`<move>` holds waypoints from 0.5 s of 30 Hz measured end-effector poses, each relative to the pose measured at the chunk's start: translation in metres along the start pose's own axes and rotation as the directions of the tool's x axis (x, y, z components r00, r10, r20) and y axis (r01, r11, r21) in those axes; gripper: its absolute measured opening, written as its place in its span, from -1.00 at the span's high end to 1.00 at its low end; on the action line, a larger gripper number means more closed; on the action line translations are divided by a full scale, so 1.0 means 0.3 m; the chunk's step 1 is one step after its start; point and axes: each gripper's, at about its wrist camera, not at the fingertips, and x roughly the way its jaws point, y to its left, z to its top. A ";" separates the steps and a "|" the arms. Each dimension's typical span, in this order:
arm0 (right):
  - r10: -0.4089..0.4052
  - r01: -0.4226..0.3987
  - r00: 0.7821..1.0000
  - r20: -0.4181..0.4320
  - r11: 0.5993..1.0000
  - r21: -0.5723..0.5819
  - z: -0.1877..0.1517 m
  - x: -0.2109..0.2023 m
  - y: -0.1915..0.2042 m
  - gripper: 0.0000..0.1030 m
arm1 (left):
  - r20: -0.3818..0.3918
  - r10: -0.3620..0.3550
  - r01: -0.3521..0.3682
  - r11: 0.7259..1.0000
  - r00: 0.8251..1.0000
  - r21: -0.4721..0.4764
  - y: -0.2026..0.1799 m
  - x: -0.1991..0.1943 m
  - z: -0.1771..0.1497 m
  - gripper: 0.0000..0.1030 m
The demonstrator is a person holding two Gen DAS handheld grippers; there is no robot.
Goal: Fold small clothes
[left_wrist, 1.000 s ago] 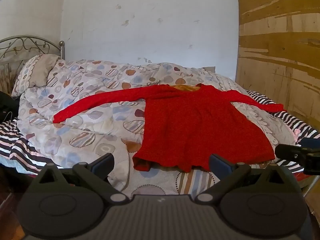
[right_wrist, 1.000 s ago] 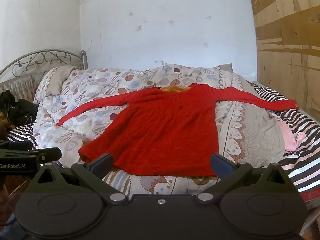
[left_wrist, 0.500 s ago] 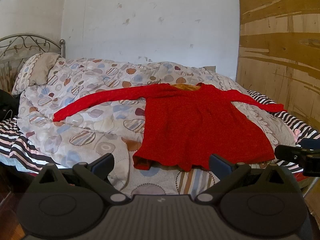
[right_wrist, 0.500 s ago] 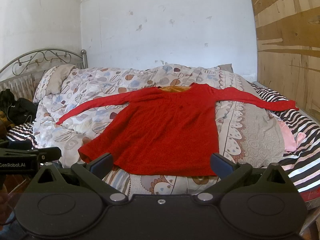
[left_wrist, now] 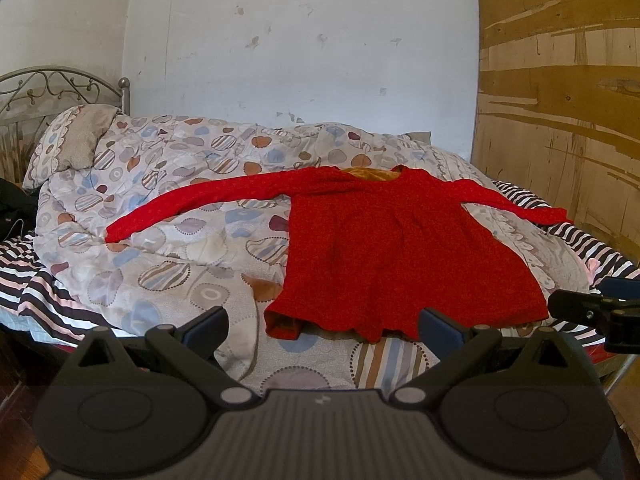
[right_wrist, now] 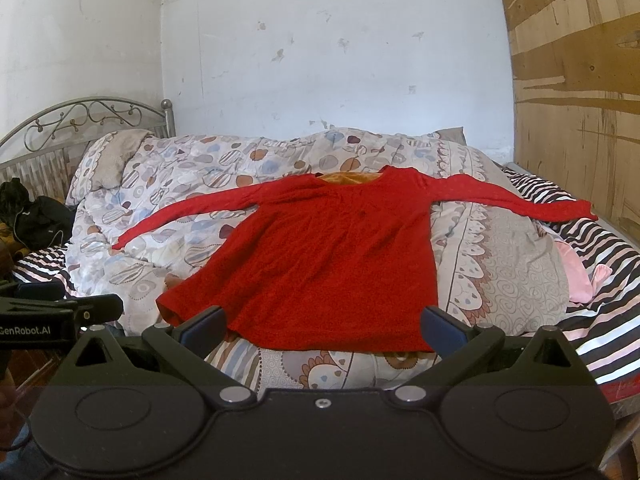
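Observation:
A red long-sleeved top lies flat on the patterned quilt, sleeves spread left and right, an orange lining showing at the neck. My left gripper hovers open just short of the hem's left half, nothing between its fingers. My right gripper is open too, in front of the hem's middle, holding nothing. Each gripper shows at the edge of the other's view: the right gripper, the left gripper.
A metal headboard and a pillow stand at the left. A wooden panel wall rises on the right. Striped sheet and a pink cloth lie right of the quilt. Dark clothing is piled at the left.
Both views have shifted very slightly; the top and both open grippers stay as they were.

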 end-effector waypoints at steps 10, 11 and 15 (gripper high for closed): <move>0.000 0.000 1.000 0.000 1.000 0.000 -0.001 0.001 0.000 -0.99 | 0.000 0.000 0.000 1.000 1.000 -0.001 0.000 0.001 0.001 -0.99; 0.000 0.000 1.000 0.000 1.000 0.000 -0.001 0.001 0.000 -0.99 | 0.000 0.000 0.000 1.000 1.000 -0.001 0.000 0.001 0.001 -0.99; 0.000 0.000 1.000 -0.001 1.000 -0.001 0.000 0.001 0.001 -0.99 | -0.001 0.001 -0.001 1.000 1.000 -0.002 -0.003 0.000 -0.001 -0.99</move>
